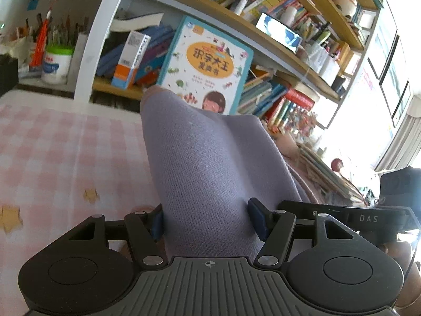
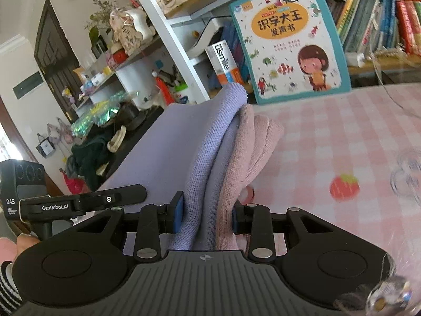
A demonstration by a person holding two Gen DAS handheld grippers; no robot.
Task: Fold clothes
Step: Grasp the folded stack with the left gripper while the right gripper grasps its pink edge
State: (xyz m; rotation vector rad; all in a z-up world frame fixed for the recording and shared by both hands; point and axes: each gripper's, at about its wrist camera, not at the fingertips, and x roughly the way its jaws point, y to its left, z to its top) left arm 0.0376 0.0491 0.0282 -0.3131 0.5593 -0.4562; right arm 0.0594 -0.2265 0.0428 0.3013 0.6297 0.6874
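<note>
Lilac knit garment (image 1: 205,163) (pink-edged) above checked tablecloth (image 1: 65,144)

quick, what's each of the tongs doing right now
left tongs: shut on the lilac knit garment
right tongs: shut on the same garment's lilac and pink layers

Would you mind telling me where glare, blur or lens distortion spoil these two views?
Left wrist view: window glare washes out the right side, and the shelves curve from fisheye distortion. Right wrist view: lighting is even, but the checked cloth and its strawberry print are smeared, and the lower right corner is blurred.
</note>
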